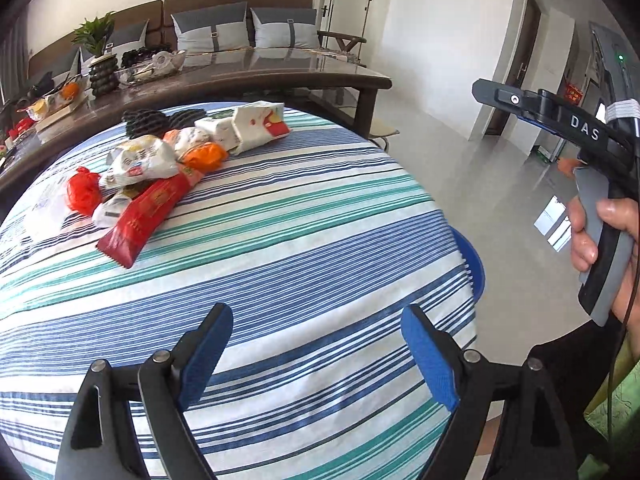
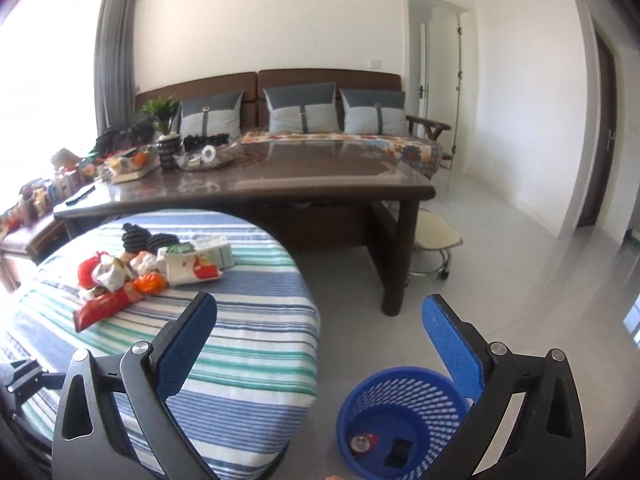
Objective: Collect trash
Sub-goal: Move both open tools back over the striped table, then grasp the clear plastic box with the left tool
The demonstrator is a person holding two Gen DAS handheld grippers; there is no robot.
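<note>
Trash (image 1: 160, 172), a heap of wrappers and crumpled bags, lies on the striped table (image 1: 320, 240), well ahead and left of the left gripper (image 1: 316, 356), whose fingers (image 1: 206, 354) stand open and empty; the right gripper (image 2: 320, 356) likewise gapes with nothing between its fingers (image 2: 186, 350), the blue basket (image 2: 404, 416) just below its right finger holding a few pieces already; next I would reach for the near red wrapper (image 1: 140, 216), closing on its middle so it cannot slip; behind stand a dark wooden table (image 2: 280, 176), a sofa (image 2: 300, 104) with cushions, pale floor tiles (image 2: 520, 280).
</note>
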